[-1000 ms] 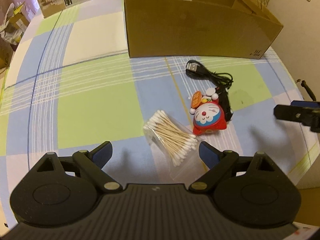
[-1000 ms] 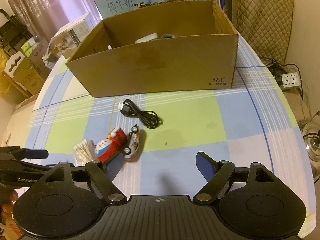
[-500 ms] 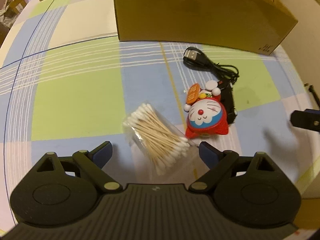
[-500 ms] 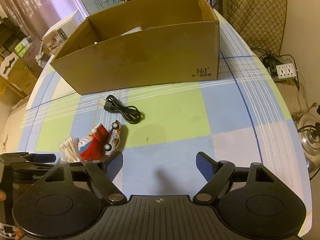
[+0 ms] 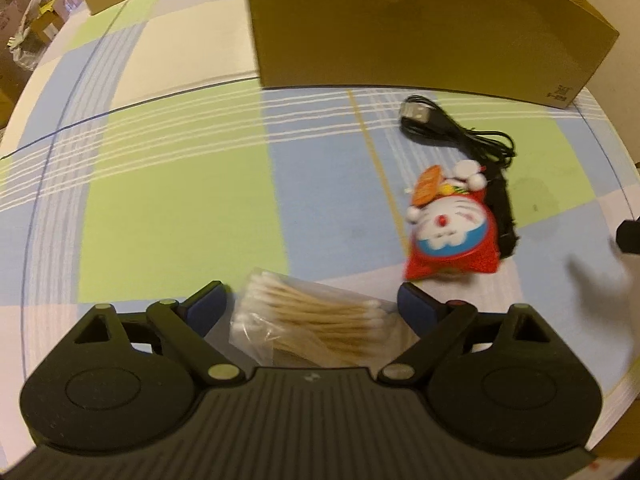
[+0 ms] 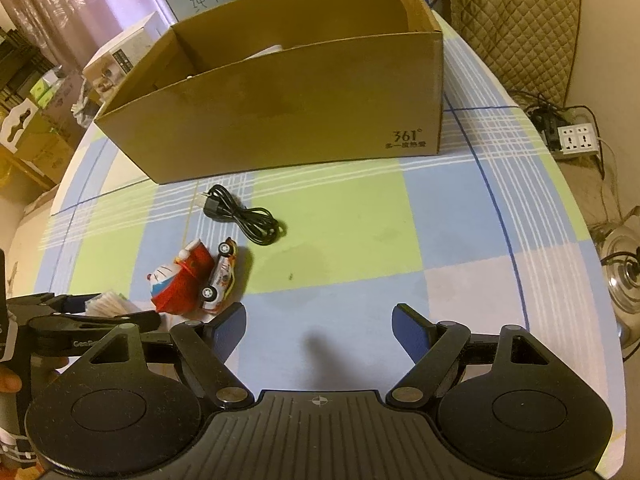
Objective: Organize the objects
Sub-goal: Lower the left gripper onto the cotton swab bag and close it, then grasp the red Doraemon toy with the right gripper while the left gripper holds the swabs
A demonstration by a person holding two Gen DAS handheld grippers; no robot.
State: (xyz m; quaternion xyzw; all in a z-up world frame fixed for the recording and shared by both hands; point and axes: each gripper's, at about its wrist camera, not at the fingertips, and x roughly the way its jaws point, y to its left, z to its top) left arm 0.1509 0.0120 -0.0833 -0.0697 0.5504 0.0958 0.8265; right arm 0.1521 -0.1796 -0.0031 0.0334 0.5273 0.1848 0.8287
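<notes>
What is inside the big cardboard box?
Over the cardboard box's front wall, only something white peeks out near the back. The wall covers the rest of the inside, so I can't tell what it is or what else is there.

- The right gripper hangs open over bare tablecloth.
- A toy car touches the red plush; beyond them lie a black cable and a cardboard box.
</notes>
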